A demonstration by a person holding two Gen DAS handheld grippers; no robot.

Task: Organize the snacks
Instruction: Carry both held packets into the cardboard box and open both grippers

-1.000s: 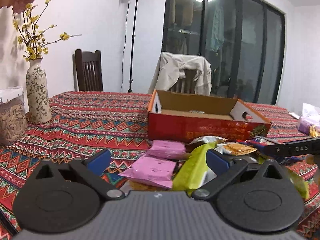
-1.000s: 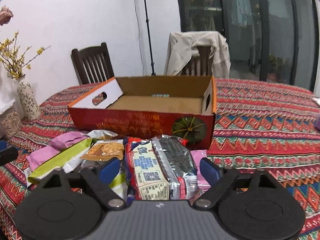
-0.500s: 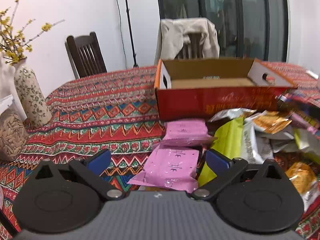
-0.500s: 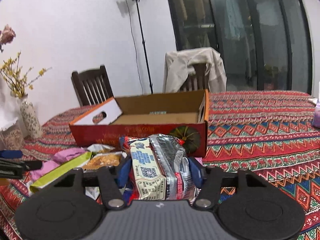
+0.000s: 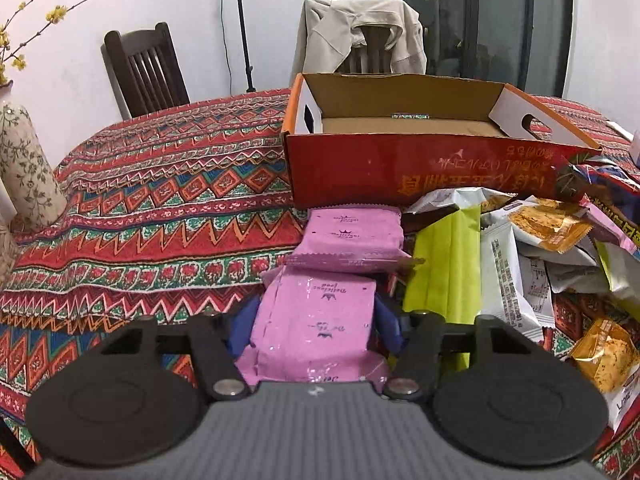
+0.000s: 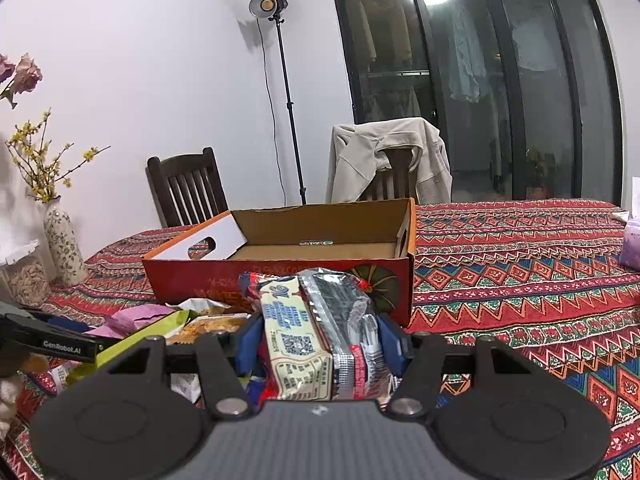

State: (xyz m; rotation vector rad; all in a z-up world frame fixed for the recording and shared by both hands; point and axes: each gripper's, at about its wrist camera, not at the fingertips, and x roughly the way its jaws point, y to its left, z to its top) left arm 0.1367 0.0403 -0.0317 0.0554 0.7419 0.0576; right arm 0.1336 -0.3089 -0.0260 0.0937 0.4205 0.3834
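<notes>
While both cameras look across the patterned table toward the box, each claw has a packet between its fingers.

Left wrist view, left gripper [image 5: 314,326]: its jaws are closing on a pink snack packet [image 5: 316,320], the blue pads touching the packet's two sides.
Left wrist view, second pink packet [image 5: 352,236]: lies just beyond the first, touching the near wall of the red cardboard box [image 5: 420,172].
Left wrist view, snack pile [image 5: 540,248]: green, white and orange packets heaped on the tablecloth [image 5: 160,208] to the right of the pink ones, along the box's near wall.
Left wrist view, box: open on top; only a small label shows on its floor.
Left wrist view, vase [image 5: 24,172]: stands at the table's left edge.

Right wrist view, right gripper [image 6: 320,340]: clenched on a cream-and-silver snack packet [image 6: 316,340], pads pressing both sides, the packet raised in front of the box's near wall.
Right wrist view, left gripper: its dark finger shows at the left edge, over the pile.
Right wrist view, chairs: a bare chair [image 6: 184,188] and one draped with a beige jacket [image 6: 388,156] stand behind the table's far edge.
</notes>
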